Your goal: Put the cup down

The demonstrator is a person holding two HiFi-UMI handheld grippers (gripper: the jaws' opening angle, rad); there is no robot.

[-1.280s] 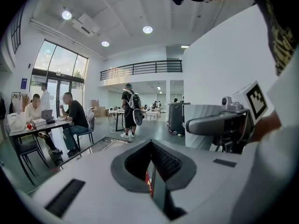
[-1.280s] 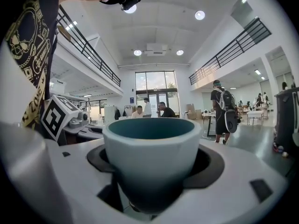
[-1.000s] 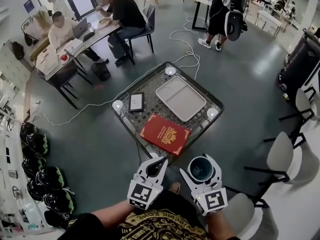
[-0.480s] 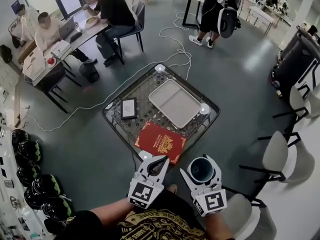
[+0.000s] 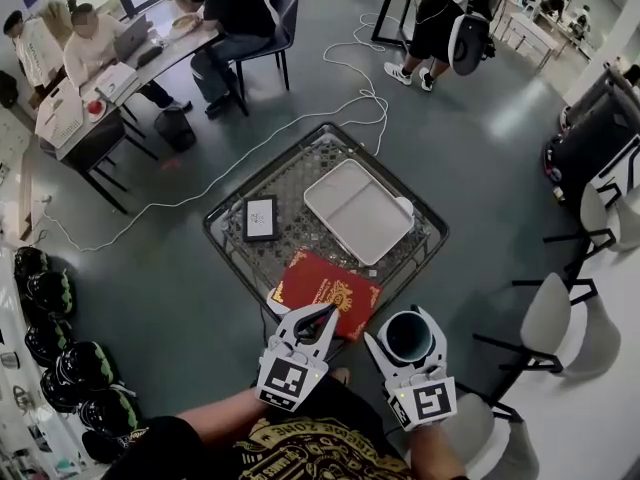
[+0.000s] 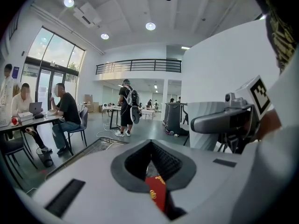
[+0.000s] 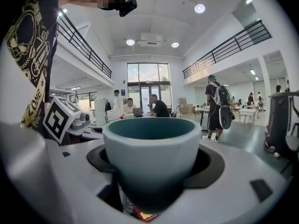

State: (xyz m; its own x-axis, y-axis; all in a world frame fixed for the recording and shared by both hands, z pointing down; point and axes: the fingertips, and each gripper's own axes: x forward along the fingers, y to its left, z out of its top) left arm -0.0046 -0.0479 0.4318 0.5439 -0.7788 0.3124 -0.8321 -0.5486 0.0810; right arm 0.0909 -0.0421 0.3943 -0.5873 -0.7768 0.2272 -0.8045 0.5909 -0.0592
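While the right hand-held gripper grasps the teal-lined cup upright just short of the bench, the carry is in hand; the left hand-held gripper is clenched on nothing. Next, I judge, the cup must travel forward, past the red book, and be lowered level before release.

A square dark mesh-topped table (standing corner-on) bears a white rectangular divided tray far right, a small black-framed tablet left, and a red gold-crested book nearest.
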